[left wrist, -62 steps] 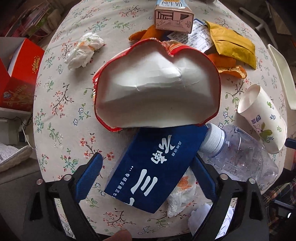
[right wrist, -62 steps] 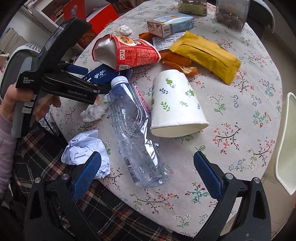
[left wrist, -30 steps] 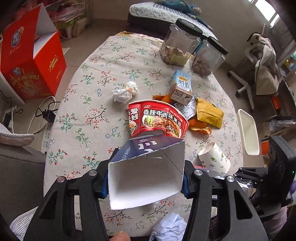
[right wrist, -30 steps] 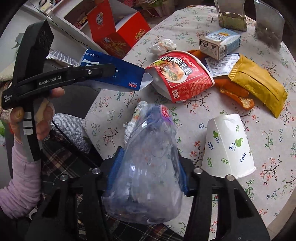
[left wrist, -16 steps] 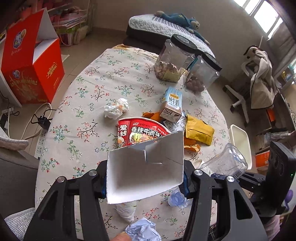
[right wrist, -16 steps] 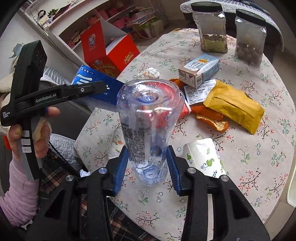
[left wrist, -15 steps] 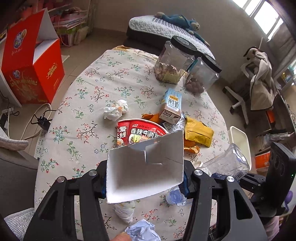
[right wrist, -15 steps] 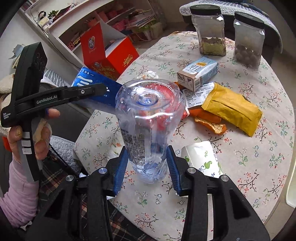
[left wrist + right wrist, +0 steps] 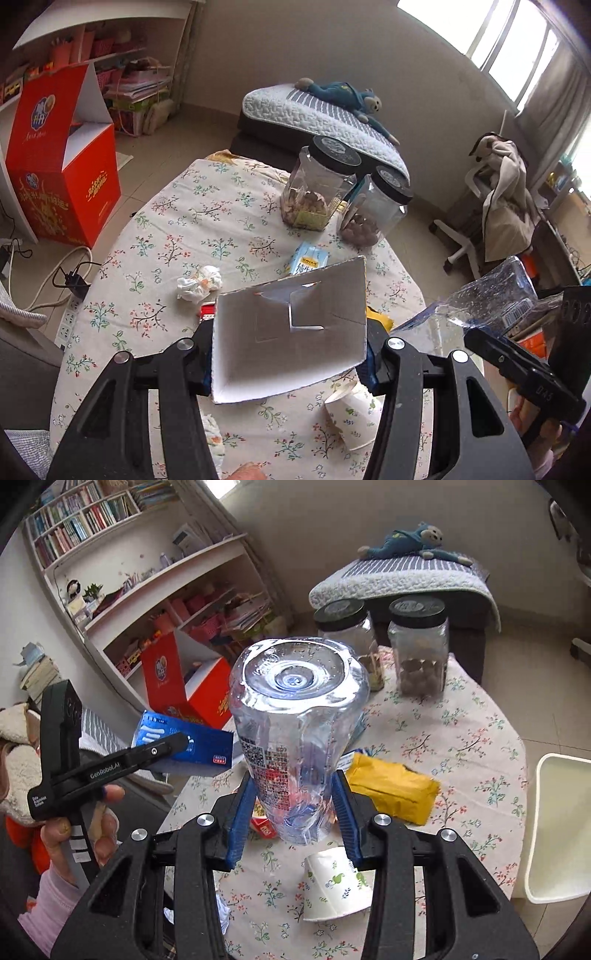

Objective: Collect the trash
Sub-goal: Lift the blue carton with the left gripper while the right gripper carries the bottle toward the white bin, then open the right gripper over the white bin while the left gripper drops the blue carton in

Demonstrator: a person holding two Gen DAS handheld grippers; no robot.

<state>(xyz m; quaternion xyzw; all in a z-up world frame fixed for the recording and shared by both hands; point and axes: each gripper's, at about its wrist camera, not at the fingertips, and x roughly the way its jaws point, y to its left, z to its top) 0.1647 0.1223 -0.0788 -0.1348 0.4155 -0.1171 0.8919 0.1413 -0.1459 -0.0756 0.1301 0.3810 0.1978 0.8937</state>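
Daylight floods in from my windows (image 9: 517, 48) upper right, blown out there. Room evenly bright, shadows soft. Heavy fisheye bending and dark vignette at corners. Glare spots on my bottle (image 9: 295, 716); its base looks slightly soft.

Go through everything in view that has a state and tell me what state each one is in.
left gripper: shut on the blue carton
blue carton: lifted, open end toward camera
right gripper: shut on the plastic bottle
plastic bottle: lifted, crumpled
paper cup: lying on its side
two jars: upright, lids on
red box: flap open
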